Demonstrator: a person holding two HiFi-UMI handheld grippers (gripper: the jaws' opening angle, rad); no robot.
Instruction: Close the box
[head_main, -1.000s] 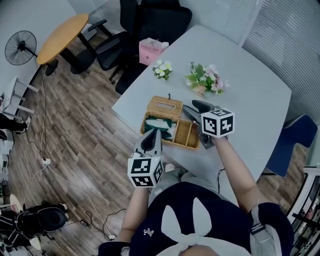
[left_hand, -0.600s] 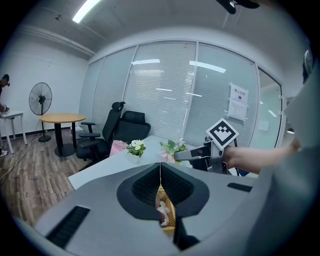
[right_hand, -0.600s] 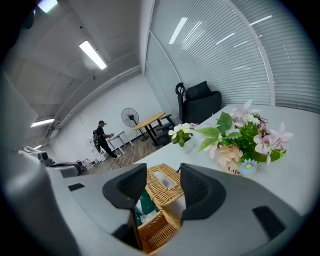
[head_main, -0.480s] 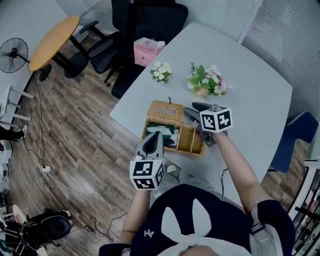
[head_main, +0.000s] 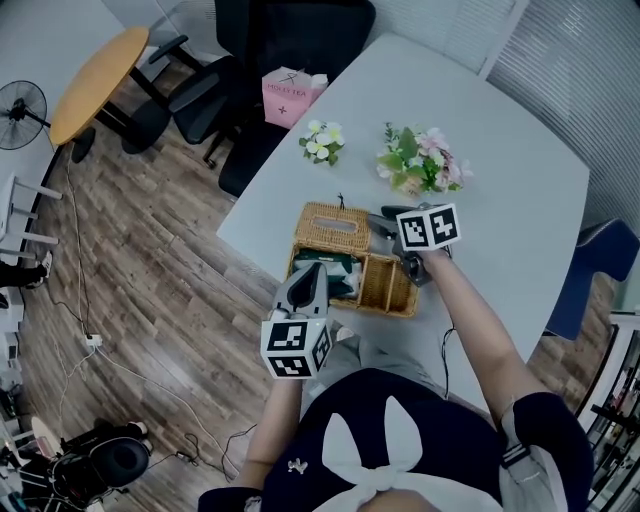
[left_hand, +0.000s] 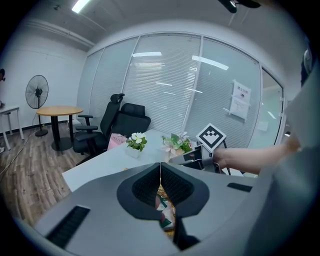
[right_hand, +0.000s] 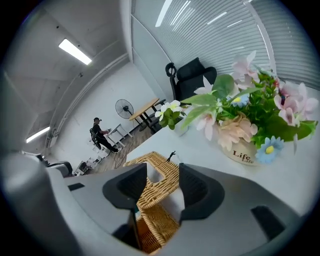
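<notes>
The big grey table (head_main: 500, 170) has the woven box (head_main: 388, 285) near its edge, close to the person, and the box has not moved. Its lid (head_main: 333, 222), the flat woven piece with a slot in it, is folded back and lies on the far side of the box, so the box is open. What has changed is the right gripper (head_main: 380, 222). A moment ago it was over the right side of the box. Now it has gone past the box's far side, next to the lid, and the pink flowers (right_hand: 250, 115) beyond the box look much bigger in the right gripper view. Its jaws are wide apart, and in that view the lid's edge (right_hand: 150, 175) shows between them, but they are not pinching it. I think this means it is getting ready to take the lid and swing it back over the box. The left gripper (head_main: 308, 275) has stayed over the near left side of the box, with its jaws pressed together and nothing in them. A green packet (head_main: 325, 268) sits in the left half of the box, and it looks low enough not to stop the lid.
</notes>
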